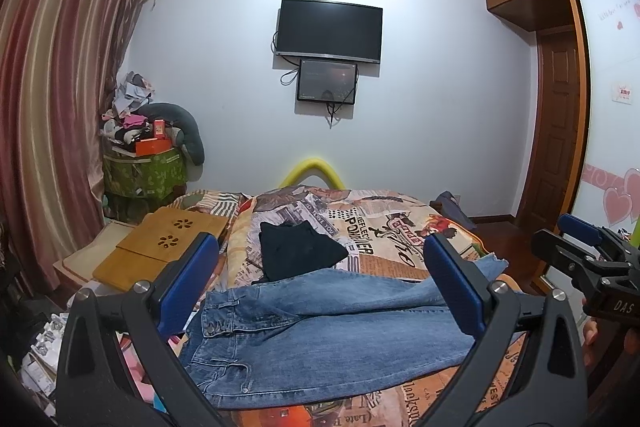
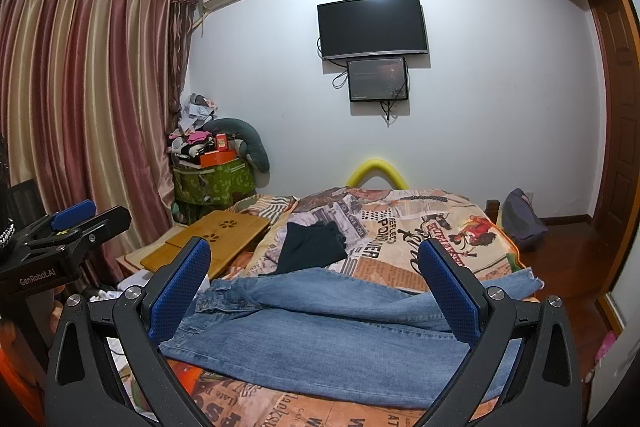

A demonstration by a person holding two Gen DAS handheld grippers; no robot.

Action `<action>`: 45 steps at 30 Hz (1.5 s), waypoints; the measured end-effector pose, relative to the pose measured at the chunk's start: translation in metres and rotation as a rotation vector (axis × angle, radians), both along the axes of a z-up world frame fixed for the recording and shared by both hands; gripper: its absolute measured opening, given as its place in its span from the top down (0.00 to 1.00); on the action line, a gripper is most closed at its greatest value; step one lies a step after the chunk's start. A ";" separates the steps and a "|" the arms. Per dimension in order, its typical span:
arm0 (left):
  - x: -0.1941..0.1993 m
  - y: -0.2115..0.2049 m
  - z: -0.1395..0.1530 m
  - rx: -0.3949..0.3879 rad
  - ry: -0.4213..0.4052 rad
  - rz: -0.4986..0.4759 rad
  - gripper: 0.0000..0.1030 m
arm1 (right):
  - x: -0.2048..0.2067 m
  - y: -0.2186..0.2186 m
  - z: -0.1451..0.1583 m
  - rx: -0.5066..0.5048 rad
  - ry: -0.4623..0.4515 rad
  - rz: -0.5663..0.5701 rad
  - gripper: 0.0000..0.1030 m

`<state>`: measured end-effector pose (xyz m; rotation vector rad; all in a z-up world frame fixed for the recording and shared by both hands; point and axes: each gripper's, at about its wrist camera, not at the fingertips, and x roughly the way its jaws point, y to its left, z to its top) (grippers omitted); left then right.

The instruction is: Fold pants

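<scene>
Jeans [image 1: 320, 331] are seen lying lengthwise on the bed [image 1: 400, 251], unfolded; left gripper [image 1: 320, 287] and right gripper [image 2: 316, 291] are held spread, empty; waistband and hems likely to be grasped next.

Left gripper [image 1: 320, 267] is held level at lower frame, blue pads [image 1: 188, 283] spread wide, nothing gripped. Right gripper [image 2: 316, 271] is posed alike, pads [image 2: 180, 287] wide apart. Each is seen at the other view's edge, side by side.
</scene>
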<state>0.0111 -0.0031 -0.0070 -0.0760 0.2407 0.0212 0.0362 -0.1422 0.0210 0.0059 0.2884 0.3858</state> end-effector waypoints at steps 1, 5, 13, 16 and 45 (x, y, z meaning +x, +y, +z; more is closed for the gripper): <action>0.000 0.000 0.000 -0.001 0.001 0.000 0.00 | 0.000 0.000 0.000 -0.001 0.000 0.000 0.00; 0.001 0.001 0.001 -0.006 0.004 0.000 0.00 | 0.000 0.001 0.000 -0.001 0.000 0.001 0.00; 0.002 0.004 0.002 -0.011 0.003 0.003 0.00 | 0.002 0.001 0.000 -0.008 0.000 0.005 0.00; 0.002 0.004 0.001 -0.010 0.003 0.003 0.00 | 0.002 0.003 0.000 -0.012 -0.001 0.005 0.00; 0.167 0.083 -0.069 -0.030 0.265 0.081 0.00 | 0.143 -0.005 -0.069 -0.125 0.161 -0.012 0.00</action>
